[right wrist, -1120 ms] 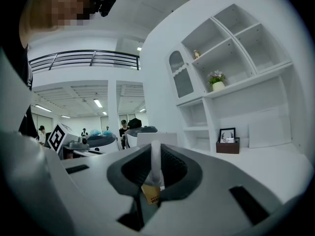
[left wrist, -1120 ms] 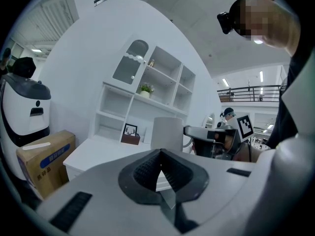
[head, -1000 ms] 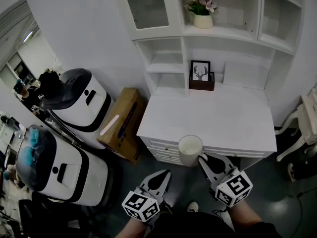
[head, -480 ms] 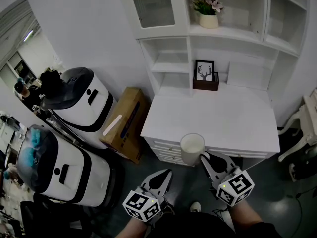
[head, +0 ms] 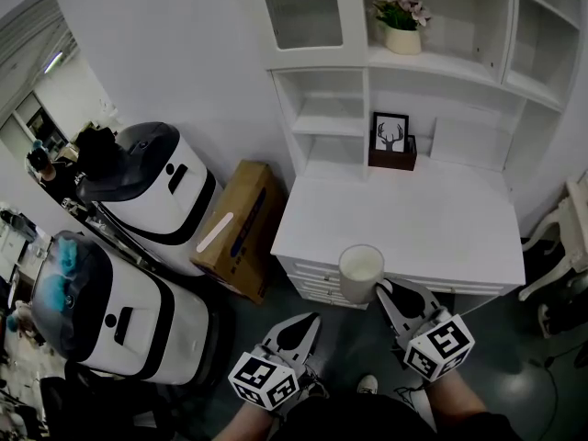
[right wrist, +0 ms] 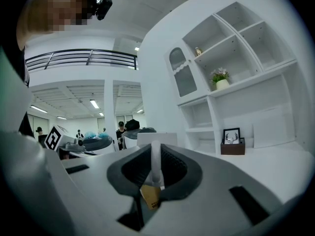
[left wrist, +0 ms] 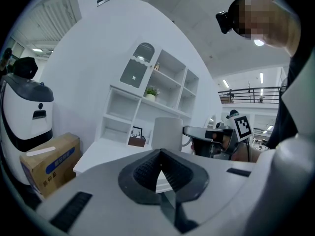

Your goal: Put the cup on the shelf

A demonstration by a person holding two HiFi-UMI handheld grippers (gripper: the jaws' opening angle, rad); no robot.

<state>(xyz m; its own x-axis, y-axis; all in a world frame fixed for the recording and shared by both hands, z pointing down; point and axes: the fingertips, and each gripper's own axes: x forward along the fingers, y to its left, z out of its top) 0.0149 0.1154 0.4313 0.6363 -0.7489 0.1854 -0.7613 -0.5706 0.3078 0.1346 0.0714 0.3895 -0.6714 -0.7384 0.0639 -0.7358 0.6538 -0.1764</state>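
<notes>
Right gripper view shows tongs (right wrist: 155, 163) pinching cup (right wrist: 166, 138).

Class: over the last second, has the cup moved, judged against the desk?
Yes, slightly. The cup, held in the right claw, has edged forward, overlapping more of the desk at its front edge, toward the shelves.

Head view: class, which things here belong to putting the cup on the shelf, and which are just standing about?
Belong to the job:
cup, held by its handle in the right gripper
white shelf unit

Just standing about:
framed deer picture
flower pot
cardboard box
white machines
left gripper, shut and empty
</notes>
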